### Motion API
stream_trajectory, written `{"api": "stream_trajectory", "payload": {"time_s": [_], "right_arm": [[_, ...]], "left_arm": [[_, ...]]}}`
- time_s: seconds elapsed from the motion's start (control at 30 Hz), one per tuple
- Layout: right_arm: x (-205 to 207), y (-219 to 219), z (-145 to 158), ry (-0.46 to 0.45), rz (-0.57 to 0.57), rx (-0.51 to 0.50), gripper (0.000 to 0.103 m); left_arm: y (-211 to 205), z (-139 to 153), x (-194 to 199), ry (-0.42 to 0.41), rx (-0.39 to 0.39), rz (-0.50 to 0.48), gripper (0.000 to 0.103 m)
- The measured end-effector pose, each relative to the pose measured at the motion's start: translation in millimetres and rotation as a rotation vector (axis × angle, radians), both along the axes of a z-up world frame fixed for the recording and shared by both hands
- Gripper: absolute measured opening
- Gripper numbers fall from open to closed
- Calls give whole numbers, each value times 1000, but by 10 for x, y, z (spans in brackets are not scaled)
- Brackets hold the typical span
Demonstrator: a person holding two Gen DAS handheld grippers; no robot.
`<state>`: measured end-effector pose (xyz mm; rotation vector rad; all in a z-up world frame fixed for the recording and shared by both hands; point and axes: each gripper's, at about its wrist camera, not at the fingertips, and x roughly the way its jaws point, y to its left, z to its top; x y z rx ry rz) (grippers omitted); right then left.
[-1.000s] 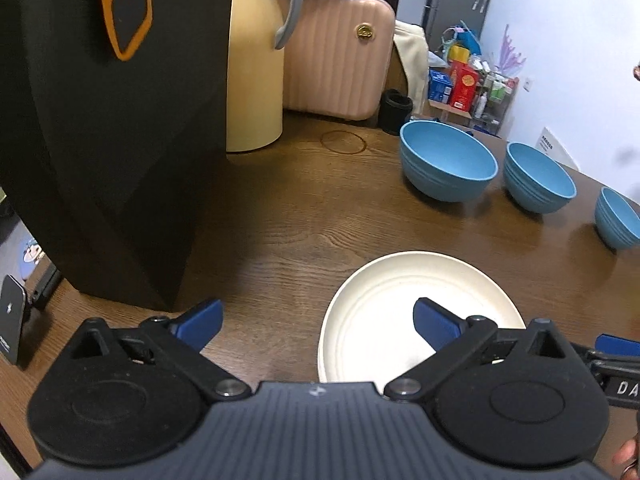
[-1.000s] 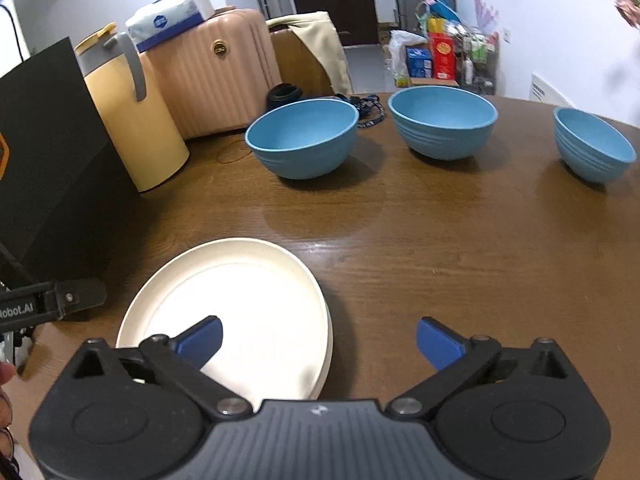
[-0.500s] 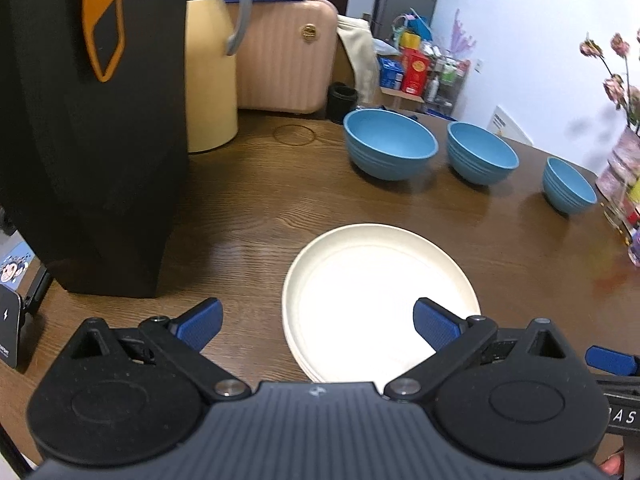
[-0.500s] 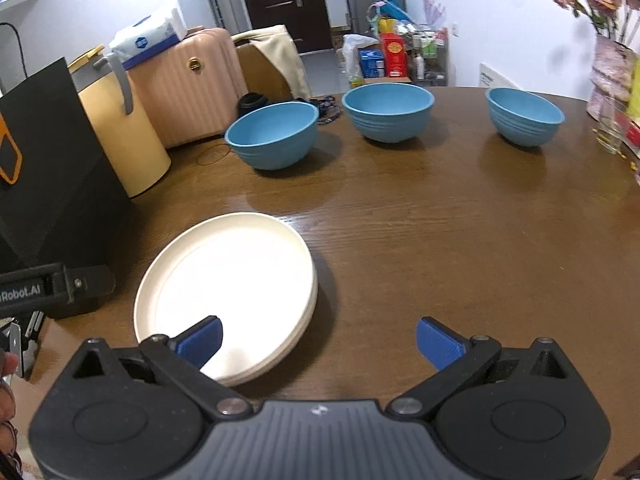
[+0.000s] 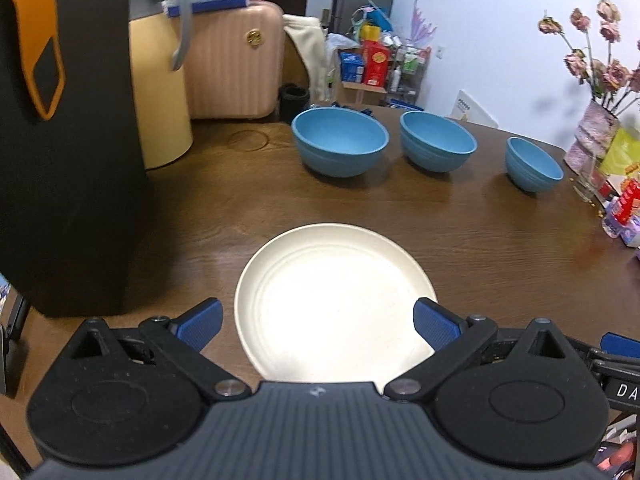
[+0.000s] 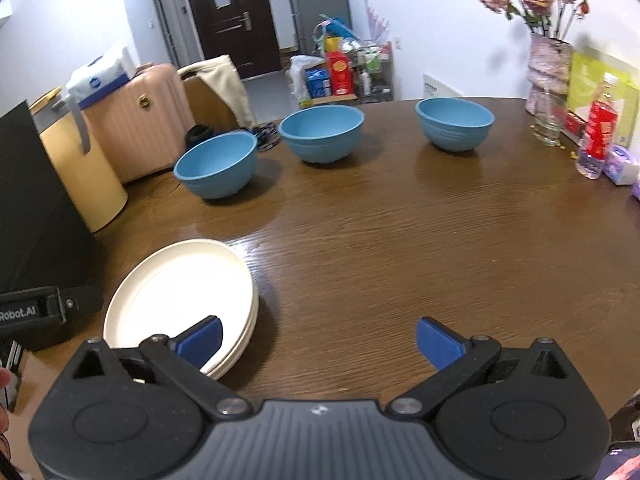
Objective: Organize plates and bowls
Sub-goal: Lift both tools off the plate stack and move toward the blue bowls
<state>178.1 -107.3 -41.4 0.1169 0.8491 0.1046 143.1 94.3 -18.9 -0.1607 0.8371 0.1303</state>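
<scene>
Plate stack (image 5: pixel 332 300) near rim hidden behind left gripper (image 5: pixel 318 322) body; black bag (image 5: pixel 68 140) cropped.

3 bowls (image 5: pixel 340 142) in a row behind stacked plates (image 5: pixel 336 300) on the table (image 5: pixel 500 248)

The right hand-held gripper (image 6: pixel 318 340) hangs wide open above the wooden worktop (image 6: pixel 400 248), its left finger over a stack of cream plates (image 6: pixel 176 292). Three blue bowls (image 6: pixel 322 132) stand apart in a row beyond.
</scene>
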Motion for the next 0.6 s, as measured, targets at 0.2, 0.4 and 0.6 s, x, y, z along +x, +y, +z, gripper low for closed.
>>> {"api": "stream_trajectory", "payload": {"time_s": [0.2, 0.4, 0.6], "right_arm": [[-9, -42, 42, -6, -32, 7, 103], [18, 15, 105, 1, -13, 27, 103], [68, 77, 170, 9, 5, 44, 103]], "left_arm": [[-20, 73, 57, -15, 16, -30, 103], [28, 177, 101, -21, 23, -35, 103], [109, 276, 131, -24, 18, -25, 103]]}}
